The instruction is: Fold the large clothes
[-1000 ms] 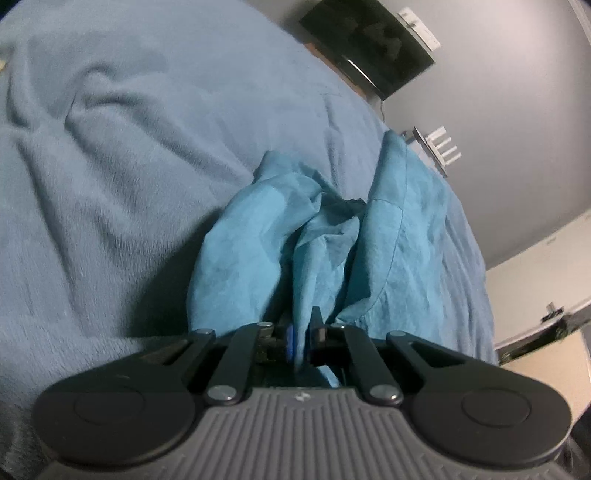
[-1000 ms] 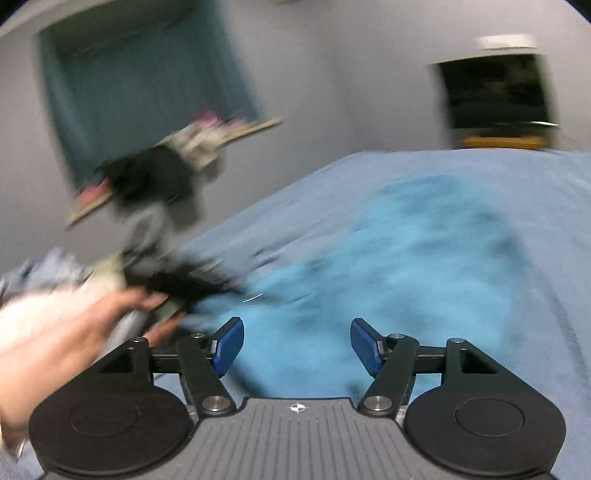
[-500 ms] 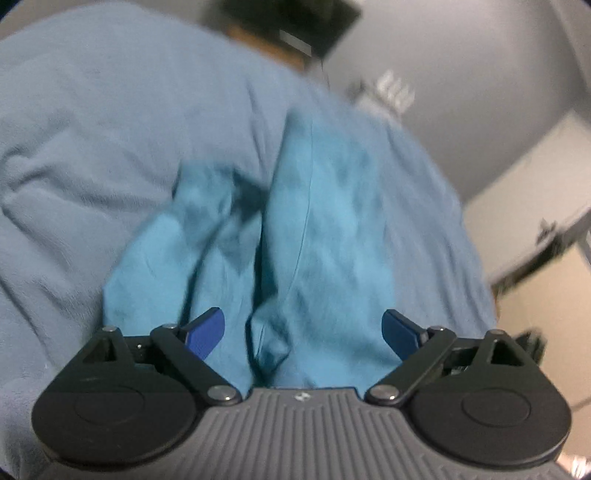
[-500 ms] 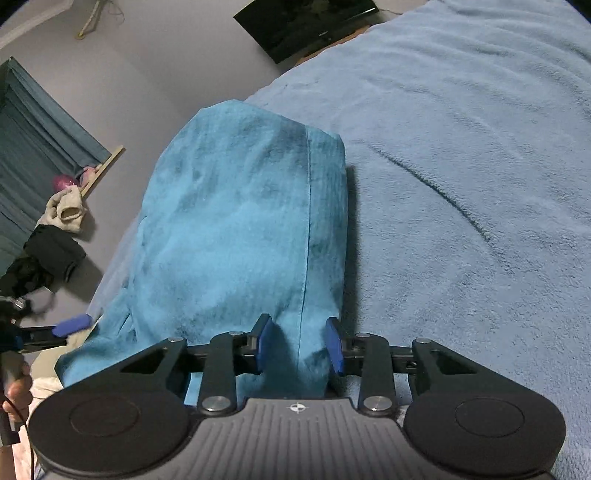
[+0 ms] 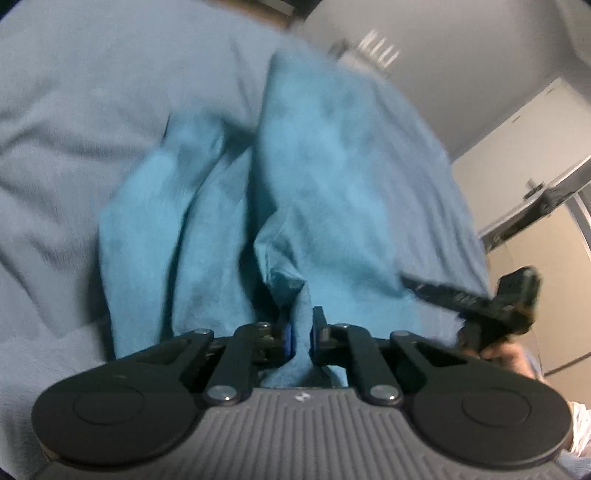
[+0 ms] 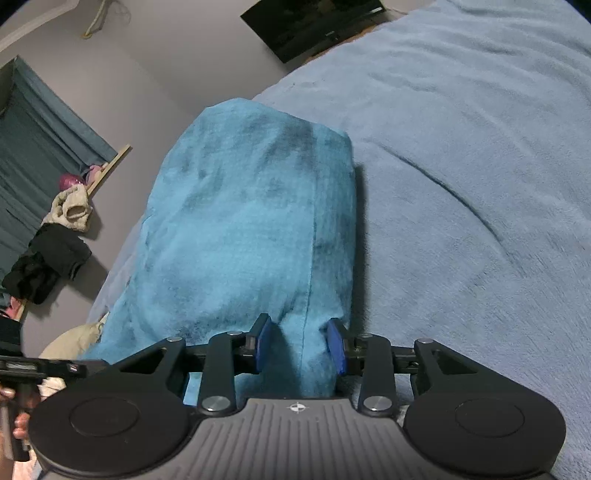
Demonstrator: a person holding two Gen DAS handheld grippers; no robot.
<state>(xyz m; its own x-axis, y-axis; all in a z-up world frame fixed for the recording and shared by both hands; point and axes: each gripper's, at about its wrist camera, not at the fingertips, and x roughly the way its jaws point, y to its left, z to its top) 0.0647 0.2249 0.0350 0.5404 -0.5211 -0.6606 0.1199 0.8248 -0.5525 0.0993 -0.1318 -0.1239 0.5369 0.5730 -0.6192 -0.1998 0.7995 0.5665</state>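
Observation:
A large teal garment (image 5: 325,192) lies in long folds on the light blue bedspread (image 5: 92,122). My left gripper (image 5: 300,338) is shut on a pinched edge of it at its near end. In the right wrist view the garment (image 6: 251,221) stretches away from me. My right gripper (image 6: 301,350) straddles its near right edge with the blue pads (image 6: 263,347) partly closed around a thick fold. The right gripper also shows at the right of the left wrist view (image 5: 472,299).
The bedspread (image 6: 480,184) spreads wide to the right of the garment. A dark TV (image 6: 314,22) hangs on the grey wall beyond the bed. Clothes (image 6: 51,251) hang by a teal curtain at left. A wardrobe (image 5: 535,155) stands at right.
My left gripper went from shut to wide open and has now shut on the garment's near edge. My right gripper closed partway around the right edge fold and holds there.

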